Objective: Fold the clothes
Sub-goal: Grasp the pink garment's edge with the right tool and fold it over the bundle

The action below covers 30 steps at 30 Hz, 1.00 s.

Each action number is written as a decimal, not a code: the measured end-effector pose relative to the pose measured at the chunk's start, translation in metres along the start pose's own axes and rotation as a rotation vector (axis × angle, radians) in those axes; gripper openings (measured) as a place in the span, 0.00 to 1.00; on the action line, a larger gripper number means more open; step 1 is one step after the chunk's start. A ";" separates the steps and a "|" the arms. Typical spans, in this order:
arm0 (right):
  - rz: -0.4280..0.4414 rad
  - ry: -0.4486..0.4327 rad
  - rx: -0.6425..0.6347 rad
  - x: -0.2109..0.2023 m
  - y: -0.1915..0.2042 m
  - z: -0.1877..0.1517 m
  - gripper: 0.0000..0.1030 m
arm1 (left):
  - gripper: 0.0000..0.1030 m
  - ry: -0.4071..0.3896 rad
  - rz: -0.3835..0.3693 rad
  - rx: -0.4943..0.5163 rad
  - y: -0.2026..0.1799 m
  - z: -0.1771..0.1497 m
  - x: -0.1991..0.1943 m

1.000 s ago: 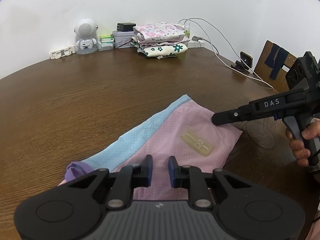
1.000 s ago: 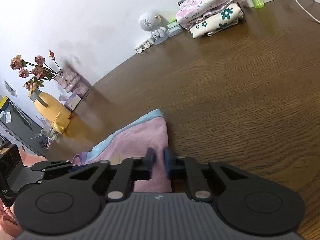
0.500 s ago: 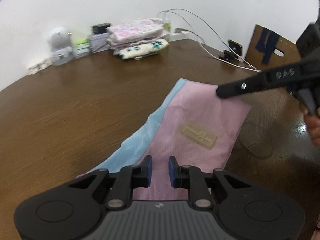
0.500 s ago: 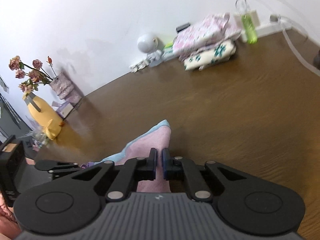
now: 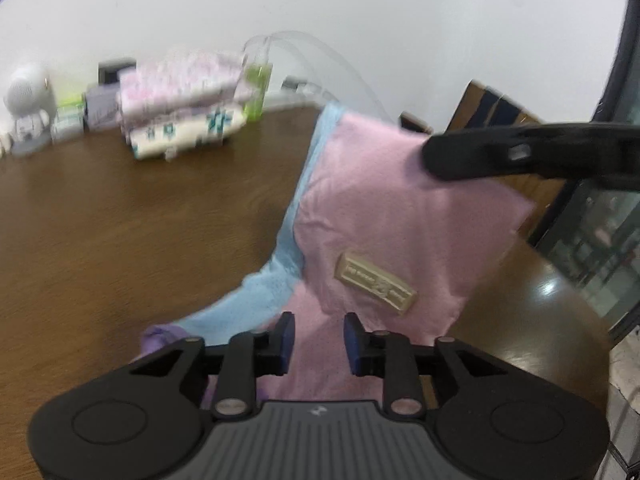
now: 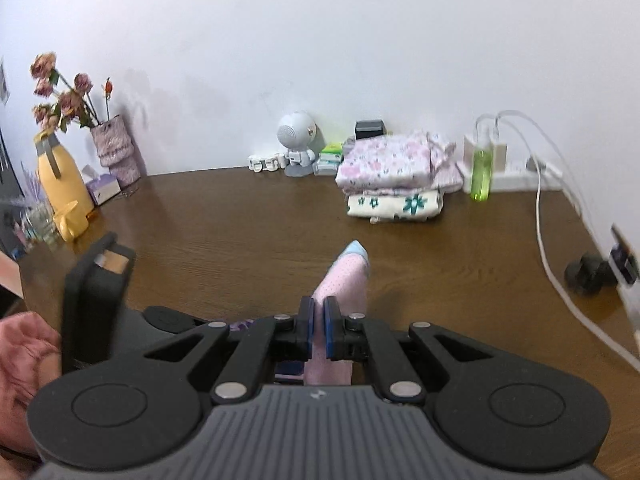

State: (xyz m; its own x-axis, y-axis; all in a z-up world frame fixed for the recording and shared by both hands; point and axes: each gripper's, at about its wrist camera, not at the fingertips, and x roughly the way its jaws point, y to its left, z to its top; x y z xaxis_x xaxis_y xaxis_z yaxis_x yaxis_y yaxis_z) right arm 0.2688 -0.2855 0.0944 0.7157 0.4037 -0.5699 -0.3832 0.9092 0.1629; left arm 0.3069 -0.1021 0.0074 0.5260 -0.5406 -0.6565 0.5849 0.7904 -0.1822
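Note:
A pink garment (image 5: 392, 216) with a light blue edge, a purple part and a beige label (image 5: 376, 283) hangs lifted above the brown table (image 5: 120, 216). My right gripper (image 6: 319, 330) is shut on its upper pink edge (image 6: 340, 292); it shows in the left wrist view (image 5: 432, 156) as a black arm pinching the cloth's top. My left gripper (image 5: 318, 340) is open, its blue pads on either side of the garment's lower part, without pinching it.
A stack of folded floral clothes (image 6: 394, 184) sits at the table's back by the wall, with a small white robot figure (image 6: 298, 144), a green bottle (image 6: 481, 174), white cables (image 6: 548, 240), a yellow vase with flowers (image 6: 64, 184) and a chair (image 5: 504, 128).
My right gripper has closed on the garment's edge and lifted it off the table. The cloth now hangs upright. My left gripper has opened wider.

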 end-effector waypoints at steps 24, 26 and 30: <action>0.175 0.092 -0.092 0.055 0.106 -0.018 0.05 | 0.41 0.017 0.068 -0.062 0.047 -0.060 -0.055; 0.182 0.110 -0.077 0.063 0.111 -0.025 0.05 | 0.46 -0.001 0.088 -0.090 0.053 -0.066 -0.072; 0.186 0.138 -0.068 0.074 0.117 -0.034 0.05 | 0.46 -0.048 0.129 -0.159 0.068 -0.082 -0.105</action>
State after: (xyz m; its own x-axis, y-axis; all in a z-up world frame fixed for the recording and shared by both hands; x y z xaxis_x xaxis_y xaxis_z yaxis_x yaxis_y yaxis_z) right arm 0.2573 -0.1523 0.0441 0.5446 0.5415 -0.6405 -0.5426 0.8098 0.2232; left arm 0.2412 0.0321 0.0043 0.6211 -0.4425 -0.6468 0.4084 0.8872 -0.2148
